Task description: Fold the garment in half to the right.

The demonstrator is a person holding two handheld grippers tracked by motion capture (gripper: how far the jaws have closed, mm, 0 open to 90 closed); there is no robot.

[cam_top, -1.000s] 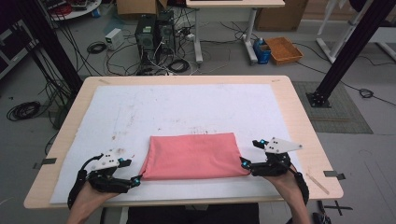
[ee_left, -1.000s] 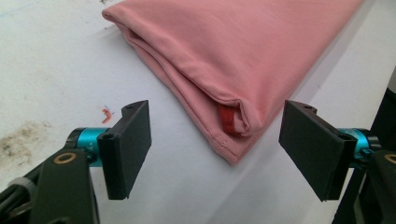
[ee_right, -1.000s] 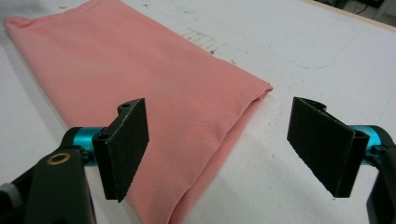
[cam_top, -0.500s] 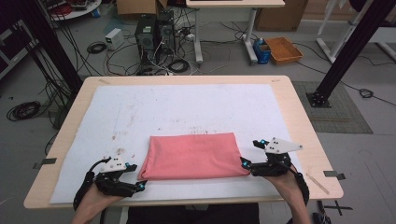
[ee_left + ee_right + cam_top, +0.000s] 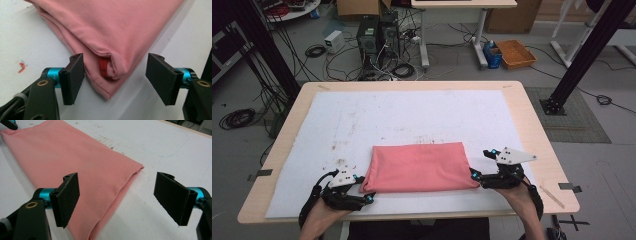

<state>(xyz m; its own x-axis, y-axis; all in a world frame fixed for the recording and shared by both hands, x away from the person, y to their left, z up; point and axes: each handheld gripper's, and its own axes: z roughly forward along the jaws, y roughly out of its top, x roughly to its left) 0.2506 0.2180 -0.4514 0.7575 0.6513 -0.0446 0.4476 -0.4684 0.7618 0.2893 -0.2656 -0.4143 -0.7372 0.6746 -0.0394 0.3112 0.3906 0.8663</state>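
Folded pink cotton cloth (image 5: 419, 167) lies near the white mat's (image 5: 412, 115) six o'clock edge; left gripper (image 5: 115, 77) has been narrowing around its corner, right gripper (image 5: 116, 200) spread, both poised to pinch

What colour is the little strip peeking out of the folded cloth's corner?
Red. The strip sits inside the pink cloth, clearest in the left gripper view.

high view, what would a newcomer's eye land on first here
The folded pink cloth stands out first, lying near the front edge of the white mat that covers the wooden table. Next come the two black grippers flanking it: the left gripper at its near left corner, jaws just closing with the corner between them but not yet pinched, and the right gripper open at its right edge.
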